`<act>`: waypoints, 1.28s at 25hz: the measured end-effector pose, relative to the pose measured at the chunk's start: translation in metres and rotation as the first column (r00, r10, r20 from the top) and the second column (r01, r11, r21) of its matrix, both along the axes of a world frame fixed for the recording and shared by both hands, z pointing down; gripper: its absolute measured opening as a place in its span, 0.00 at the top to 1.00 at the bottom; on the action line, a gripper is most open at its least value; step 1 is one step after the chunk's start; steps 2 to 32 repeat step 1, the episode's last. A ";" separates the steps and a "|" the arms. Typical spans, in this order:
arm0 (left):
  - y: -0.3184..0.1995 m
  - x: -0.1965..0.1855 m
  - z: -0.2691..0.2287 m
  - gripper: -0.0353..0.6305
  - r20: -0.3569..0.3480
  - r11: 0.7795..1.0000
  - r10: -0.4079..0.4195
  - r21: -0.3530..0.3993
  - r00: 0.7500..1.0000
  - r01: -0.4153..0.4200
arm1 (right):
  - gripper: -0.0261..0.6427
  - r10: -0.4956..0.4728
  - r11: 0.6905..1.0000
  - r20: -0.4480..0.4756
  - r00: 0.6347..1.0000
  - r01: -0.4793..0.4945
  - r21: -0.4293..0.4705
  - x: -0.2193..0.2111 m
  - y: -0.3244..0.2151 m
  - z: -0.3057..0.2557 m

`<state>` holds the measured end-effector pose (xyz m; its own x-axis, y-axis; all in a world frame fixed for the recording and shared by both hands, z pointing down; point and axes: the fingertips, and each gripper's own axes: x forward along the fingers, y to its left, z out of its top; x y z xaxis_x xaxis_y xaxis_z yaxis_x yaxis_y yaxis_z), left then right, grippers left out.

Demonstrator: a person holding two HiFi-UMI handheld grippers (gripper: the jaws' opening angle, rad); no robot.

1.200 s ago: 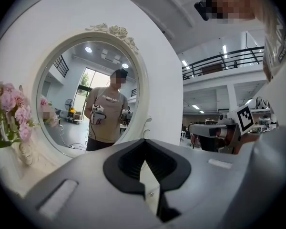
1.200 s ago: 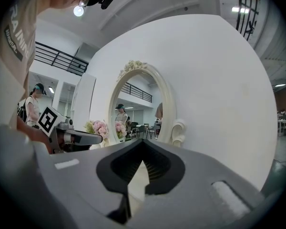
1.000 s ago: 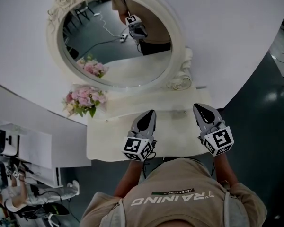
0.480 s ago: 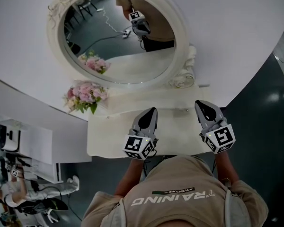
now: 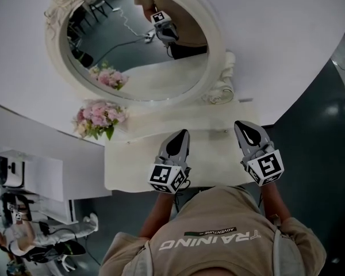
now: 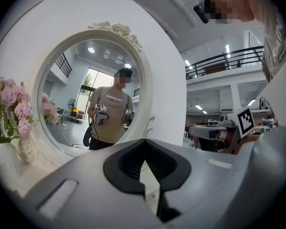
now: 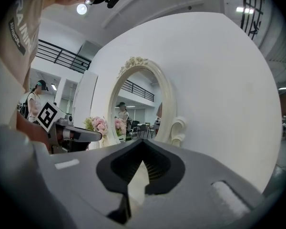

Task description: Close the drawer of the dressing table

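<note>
Hovering left gripper and right gripper, both closed, empty; drawer probably hidden beneath them, so a blind push may miss.

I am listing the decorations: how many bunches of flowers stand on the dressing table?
1. The pink bunch of flowers stands at the back left corner of the dressing table, beside the oval mirror. The bunch seen inside the mirror is only its reflection.

Mirror: at the back of the surface.
Flowers: on the surface's back left corner.
Left gripper, right gripper: side by side over its front.
</note>
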<state>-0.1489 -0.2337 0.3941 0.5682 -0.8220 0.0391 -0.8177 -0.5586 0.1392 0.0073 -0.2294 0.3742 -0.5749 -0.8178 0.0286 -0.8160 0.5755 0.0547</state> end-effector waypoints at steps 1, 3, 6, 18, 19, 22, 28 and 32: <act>-0.002 0.003 0.000 0.92 0.000 1.000 0.006 0.003 1.000 -0.006 | 0.96 0.005 1.000 0.000 1.000 -0.005 -0.002 0.003 -0.002 0.001; -0.002 0.003 0.000 0.92 0.000 1.000 0.006 0.003 1.000 -0.006 | 0.96 0.005 1.000 0.000 1.000 -0.005 -0.002 0.003 -0.002 0.001; -0.002 0.003 0.000 0.92 0.000 1.000 0.006 0.003 1.000 -0.006 | 0.96 0.005 1.000 0.000 1.000 -0.005 -0.002 0.003 -0.002 0.001; -0.002 0.003 0.000 0.92 0.000 1.000 0.006 0.003 1.000 -0.006 | 0.96 0.005 1.000 0.000 1.000 -0.005 -0.002 0.003 -0.002 0.001; -0.002 0.003 0.000 0.92 0.000 1.000 0.006 0.003 1.000 -0.006 | 0.96 0.005 1.000 0.000 1.000 -0.005 -0.002 0.003 -0.002 0.001; -0.002 0.003 0.000 0.92 0.000 1.000 0.006 0.003 1.000 -0.006 | 0.96 0.005 1.000 0.000 1.000 -0.005 -0.002 0.003 -0.002 0.001; -0.002 0.003 0.000 0.92 0.000 1.000 0.006 0.003 1.000 -0.006 | 0.96 0.005 1.000 0.000 1.000 -0.005 -0.002 0.003 -0.002 0.001; -0.002 0.003 0.000 0.92 0.000 1.000 0.006 0.003 1.000 -0.006 | 0.96 0.005 1.000 0.000 1.000 -0.005 -0.002 0.003 -0.002 0.001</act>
